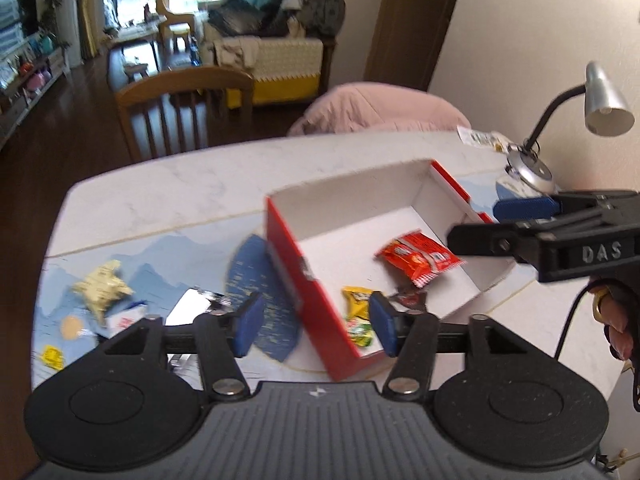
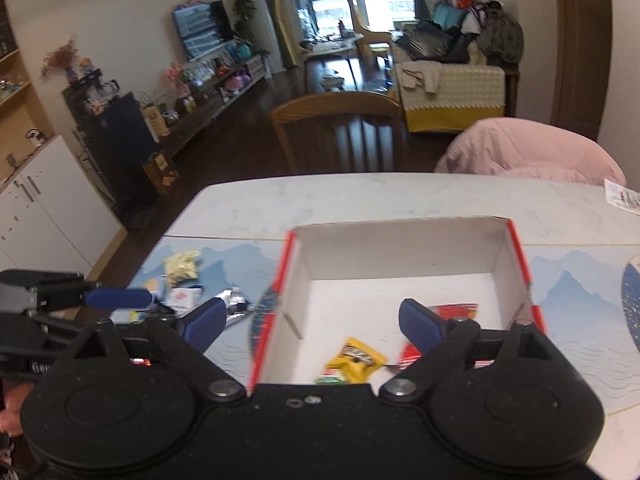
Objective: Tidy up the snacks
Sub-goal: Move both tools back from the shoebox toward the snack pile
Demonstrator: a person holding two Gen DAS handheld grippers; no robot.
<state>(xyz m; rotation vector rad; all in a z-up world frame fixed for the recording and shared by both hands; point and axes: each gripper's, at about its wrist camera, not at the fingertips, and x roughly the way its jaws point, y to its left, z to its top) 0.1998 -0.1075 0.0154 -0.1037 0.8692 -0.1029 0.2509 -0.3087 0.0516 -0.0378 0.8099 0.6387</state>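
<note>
**Snack box partly filled, both tongs held empty above it**

Two pairs of hand-held tongs hang over a marble-patterned counter on which an open cardboard box, red outside and plain white inside, sits on a blue mountain-print mat. The left tongs stand with a clear gap between their blue ribbed pads and nothing between them; the right tongs are spread wide and equally empty. Only a few fingers of the hand gripping the right tool show, at the edge of the left wrist view.

Inside the box, a glossy red packet lies flat on the floor near the right wall. A crinkled yellow packet and a green one lie at the near end (both partly covered by the tongs and the tool bodies, so their print cannot be read). A dark wrapper beside the yellow packet is too hidden to identify.

Outside the box, on the mat to its left, a pale crumpled packet, a silvery foil wrapper, a small white-and-red packet and a small yellow packet are scattered, all softened by motion blur. A metal desk lamp on a bent black neck stands at the counter's far right; a printed wrapper is cut off at the frame edge.
</note>
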